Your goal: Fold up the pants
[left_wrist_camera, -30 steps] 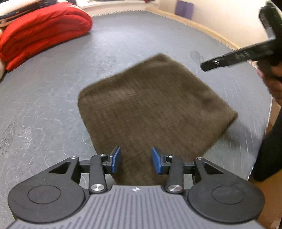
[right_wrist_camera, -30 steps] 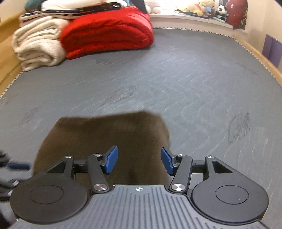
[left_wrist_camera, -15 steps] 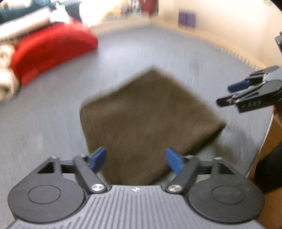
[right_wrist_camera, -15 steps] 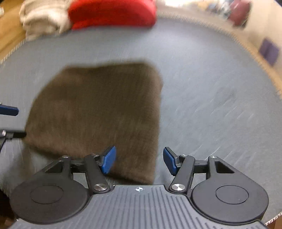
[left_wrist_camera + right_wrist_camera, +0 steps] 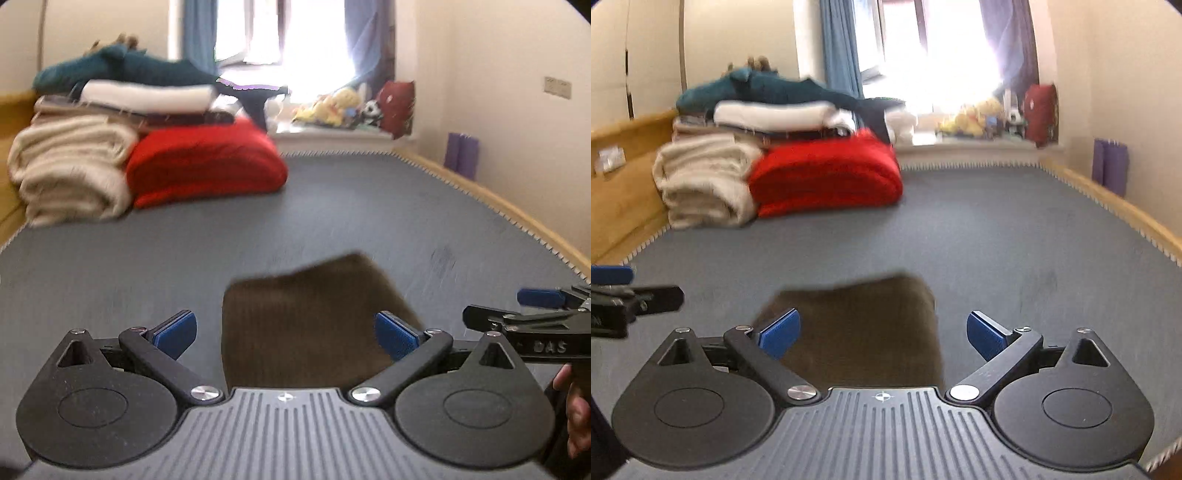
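Left wrist view shows the pants (image 5: 314,325) folded into a brown square, lying flat on the gray bed (image 5: 332,206) just ahead of our left tool (image 5: 286,332), whose blue pads stand wide apart, gripping nothing. Our right tool (image 5: 882,334) is likewise spread and bare above the pants (image 5: 864,328). Well beyond, a red blanket (image 5: 827,177) lies against stacked cream blankets (image 5: 701,181).
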The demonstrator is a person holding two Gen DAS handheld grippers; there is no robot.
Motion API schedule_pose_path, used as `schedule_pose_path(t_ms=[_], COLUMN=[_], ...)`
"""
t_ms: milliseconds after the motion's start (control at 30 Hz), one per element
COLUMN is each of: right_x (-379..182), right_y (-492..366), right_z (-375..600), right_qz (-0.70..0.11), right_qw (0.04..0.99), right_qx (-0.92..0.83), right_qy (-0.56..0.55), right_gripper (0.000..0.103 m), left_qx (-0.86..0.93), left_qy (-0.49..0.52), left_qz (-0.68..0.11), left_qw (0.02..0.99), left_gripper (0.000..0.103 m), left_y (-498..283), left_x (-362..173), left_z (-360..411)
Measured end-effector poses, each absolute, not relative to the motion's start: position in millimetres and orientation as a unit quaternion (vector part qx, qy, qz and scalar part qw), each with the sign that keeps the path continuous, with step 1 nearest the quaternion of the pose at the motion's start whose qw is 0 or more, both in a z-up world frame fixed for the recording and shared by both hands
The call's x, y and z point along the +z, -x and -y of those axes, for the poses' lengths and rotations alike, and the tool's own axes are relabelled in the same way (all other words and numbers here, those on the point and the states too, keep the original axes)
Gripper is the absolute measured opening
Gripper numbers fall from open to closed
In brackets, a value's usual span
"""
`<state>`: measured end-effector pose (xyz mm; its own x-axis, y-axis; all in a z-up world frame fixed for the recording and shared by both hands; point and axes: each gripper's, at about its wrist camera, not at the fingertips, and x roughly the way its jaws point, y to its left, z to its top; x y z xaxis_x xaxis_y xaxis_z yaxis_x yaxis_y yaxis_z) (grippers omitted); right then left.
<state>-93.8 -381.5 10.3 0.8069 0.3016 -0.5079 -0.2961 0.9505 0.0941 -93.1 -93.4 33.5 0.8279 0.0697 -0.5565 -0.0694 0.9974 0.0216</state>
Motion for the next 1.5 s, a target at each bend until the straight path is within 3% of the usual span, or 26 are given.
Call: schedule_pose_path(t_ms=[133, 267, 400, 733, 1500], right_x=[-5, -23, -42, -52, -45], right_y=[99, 86, 64, 66, 65], right_z=[365, 349, 352, 345, 348], right_qz=[-0.283, -0.304, -0.364, -0.378, -0.367], right_qw=[0.947, 0.943, 0.924, 0.918, 0.922], right_qx=[0.151, 0.122, 0.112, 0.107, 0.116], right_qy=[0.008, 0.063, 0.044, 0.052, 0.041], right_gripper=[0.096, 0.096, 0.096, 0.096, 0.096], left_qx=[0.056, 0.059, 0.065, 0.058, 0.059], left_qy=[-0.037, -0.018, 0.000, 0.054, 0.050], left_qz=[-0.343, -0.353, -0.362, -0.392, -0.396], left_qw=[0.937, 0.934, 0.930, 0.917, 0.915], left_gripper=[0.103, 0.103, 0.103, 0.103, 0.103], left_y=[91, 67, 53, 41, 42], left_x=[-29, -52, -65, -72, -74], left_z=[104, 89, 75, 65, 70])
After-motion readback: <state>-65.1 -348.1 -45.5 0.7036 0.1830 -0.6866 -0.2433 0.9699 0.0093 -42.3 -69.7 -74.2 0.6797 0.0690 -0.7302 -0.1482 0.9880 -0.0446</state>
